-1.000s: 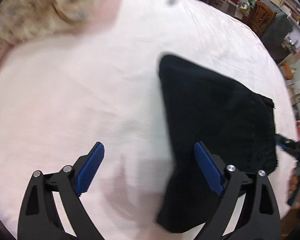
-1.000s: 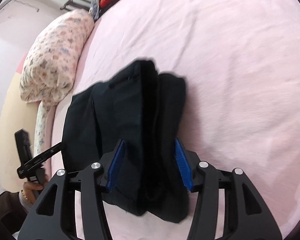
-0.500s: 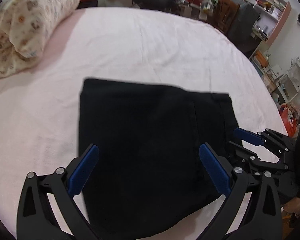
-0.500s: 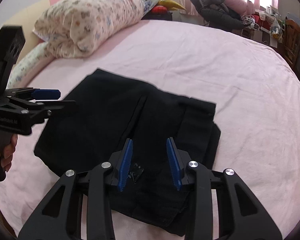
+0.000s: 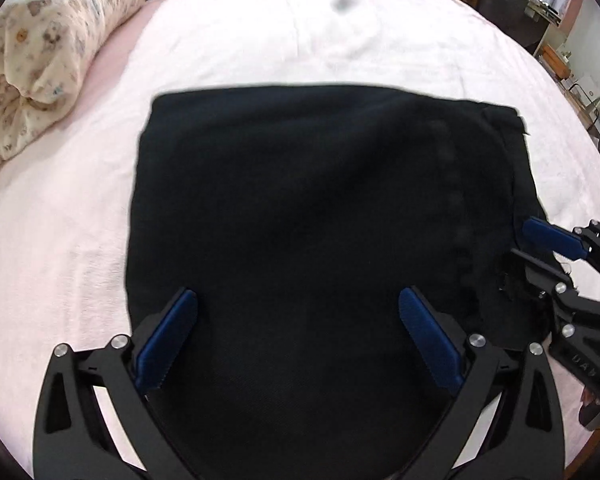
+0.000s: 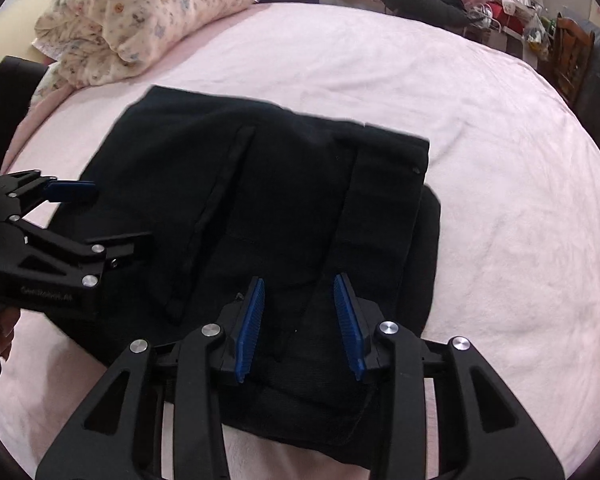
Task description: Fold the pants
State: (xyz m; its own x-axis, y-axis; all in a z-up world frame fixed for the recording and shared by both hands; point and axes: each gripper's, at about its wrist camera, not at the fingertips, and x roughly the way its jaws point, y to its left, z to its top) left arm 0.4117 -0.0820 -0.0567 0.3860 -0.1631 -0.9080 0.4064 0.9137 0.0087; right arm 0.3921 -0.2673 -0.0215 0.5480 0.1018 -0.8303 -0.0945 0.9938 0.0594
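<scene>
The black pants (image 5: 308,208) lie folded into a flat rectangle on the pink bed; they also show in the right wrist view (image 6: 284,208). My left gripper (image 5: 298,300) is open and empty, hovering over the near part of the pants. It also shows at the left of the right wrist view (image 6: 108,220). My right gripper (image 6: 299,284) is open with a narrower gap, empty, over the waistband end. It shows at the right of the left wrist view (image 5: 528,240), by the pants' right edge.
The pink sheet (image 5: 260,32) covers the bed all around the pants. A rolled floral quilt (image 5: 48,52) lies at the head end, also in the right wrist view (image 6: 148,16). Chairs, clothes and shelves (image 6: 560,40) stand past the far bed edge.
Both grippers swung round over the folded pants and moved closer. The left camera now faces the pants squarely. The pants lie as before.
</scene>
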